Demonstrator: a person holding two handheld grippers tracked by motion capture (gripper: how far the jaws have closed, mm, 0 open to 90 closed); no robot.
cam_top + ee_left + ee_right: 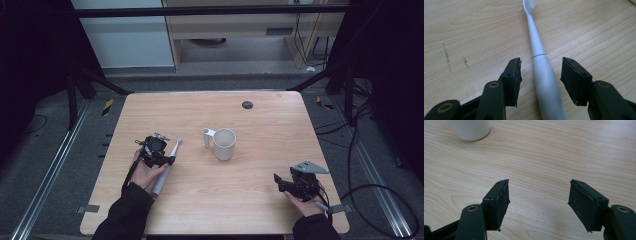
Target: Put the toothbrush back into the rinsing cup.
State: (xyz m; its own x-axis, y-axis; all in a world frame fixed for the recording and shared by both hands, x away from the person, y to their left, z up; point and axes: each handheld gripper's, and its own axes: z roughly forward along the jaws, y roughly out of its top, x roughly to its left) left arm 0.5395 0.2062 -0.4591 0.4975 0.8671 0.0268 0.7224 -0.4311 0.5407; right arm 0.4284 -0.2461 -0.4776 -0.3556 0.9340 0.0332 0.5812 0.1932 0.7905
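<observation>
The toothbrush (167, 165) lies flat on the table (260, 200), near the left edge and about halfway between the near and far edges. Its brush end points toward the far edge. A white mug (224, 144) stands near the middle of the table, with its handle on the left side.

The left gripper (159, 156) sits over the toothbrush, held in the left hand (145, 172). In the high view you cannot tell how its jaws stand. The left gripper view shows it well: the jaws are wide apart, one on each side of the toothbrush (541, 75) handle, and neither one touches it. That view also shows the white bristles at the top.

The right gripper (280, 181) is near the right corner on the person's side, held low in the right hand (305, 202), with its jaws pointing left. Both forearms come in over the near edge. The right gripper view shows its jaws wide apart with just bare wood between them, and the bottom of the mug (470, 130) at the top left.
</observation>
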